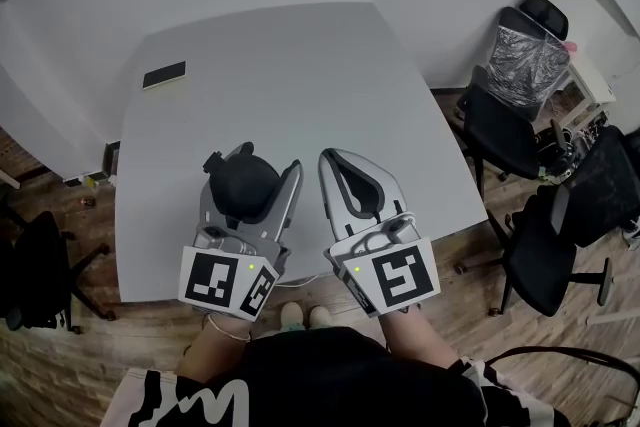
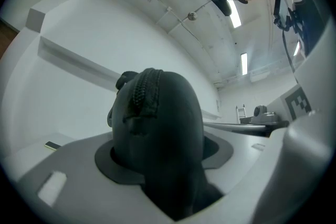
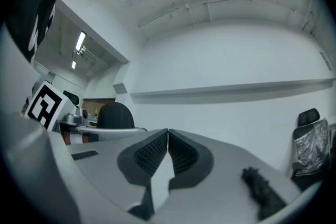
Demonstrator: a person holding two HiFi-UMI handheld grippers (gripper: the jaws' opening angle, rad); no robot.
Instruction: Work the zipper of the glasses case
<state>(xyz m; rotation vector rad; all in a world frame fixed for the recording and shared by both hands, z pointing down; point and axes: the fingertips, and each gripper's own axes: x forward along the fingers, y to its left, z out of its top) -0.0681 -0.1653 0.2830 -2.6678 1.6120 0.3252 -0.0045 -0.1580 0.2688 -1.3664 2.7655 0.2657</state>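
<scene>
Clamping glasses case [image 2: 157, 134], left gripper [image 1: 252, 165]; long axis along jaws, pointing forward; right gripper [image 3: 167, 134] closed, empty.

White table [image 1: 300, 65] — one flat dark slab [image 1: 163, 75] near its far left corner

Case [image 1: 244, 187] in left tool [image 1: 254, 165] (right tool [image 1: 330, 158] seemingly apart)

No legible text, label or number
</scene>
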